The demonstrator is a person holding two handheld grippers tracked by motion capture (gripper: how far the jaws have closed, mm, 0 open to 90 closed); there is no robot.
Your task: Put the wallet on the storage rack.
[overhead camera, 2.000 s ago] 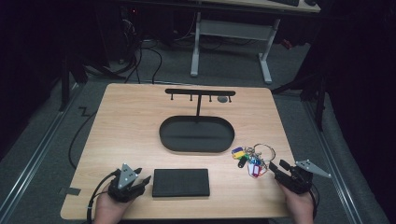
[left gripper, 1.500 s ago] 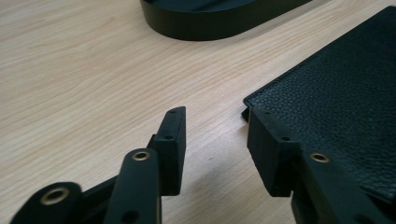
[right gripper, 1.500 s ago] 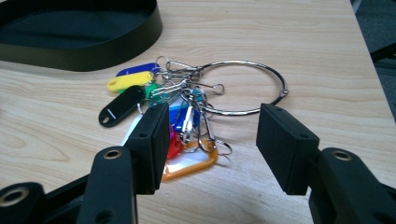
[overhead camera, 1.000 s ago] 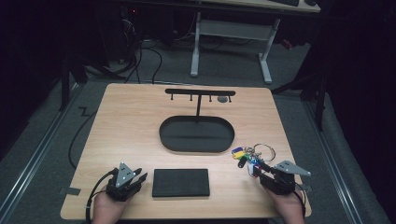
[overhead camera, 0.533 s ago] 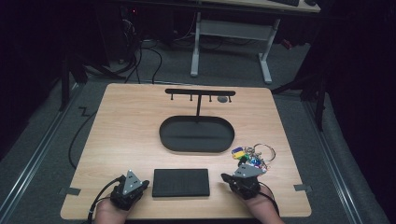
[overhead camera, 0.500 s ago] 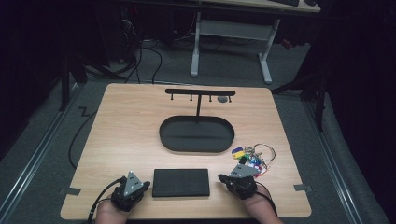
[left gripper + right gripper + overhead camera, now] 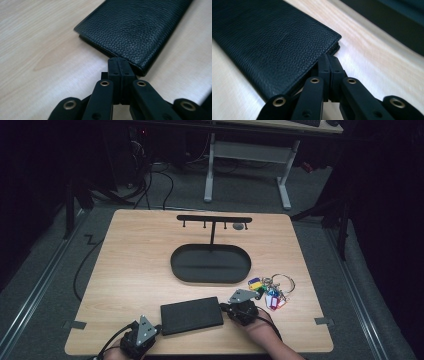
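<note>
Because the flat black grained-leather wallet (image 7: 191,315) looks light and bendable, both closed, empty hand-held grippers (image 7: 120,65) (image 7: 329,63) should take its short edges.

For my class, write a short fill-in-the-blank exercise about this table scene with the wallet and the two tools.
1. The black leather wallet lies on a ____ table.
2. The bunch of keys lies to the ____ of the wallet in the high view.
3. The jaws of the left tool are ____.
4. The oval tray is coloured ____.

Missing words: wooden; right; shut; black
</note>
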